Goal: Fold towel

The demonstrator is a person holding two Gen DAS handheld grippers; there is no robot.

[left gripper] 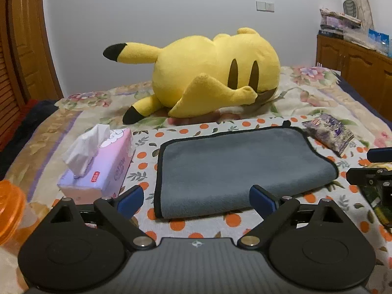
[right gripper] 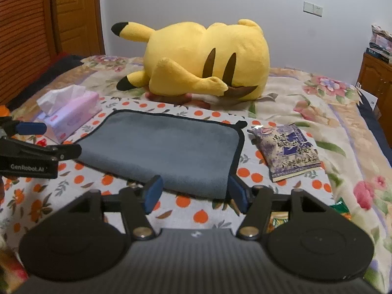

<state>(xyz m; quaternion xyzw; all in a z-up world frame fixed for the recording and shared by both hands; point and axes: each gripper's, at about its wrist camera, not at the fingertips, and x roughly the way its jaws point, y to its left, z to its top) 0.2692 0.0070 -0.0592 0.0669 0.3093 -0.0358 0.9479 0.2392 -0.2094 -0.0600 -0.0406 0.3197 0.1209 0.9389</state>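
Grey towel lies flat on the orange-dotted cloth in the middle of the bed, already doubled: rounded fold along the near edge, black-trimmed edges at the far side and left. Judged state: one fold done, second fold or finish pending. Left gripper hangs just short of the near edge, jaws spread wide, nothing between them. Right gripper sits at the near right corner, jaws released too, pads not pressing the cloth.

For another fold, each claw should pinch both layers at a near corner, lift together, carry evenly so the trims line up, and lay down without dragging.

Tissue box sits just left of the towel, snack packet just right. Yellow plush lies beyond.
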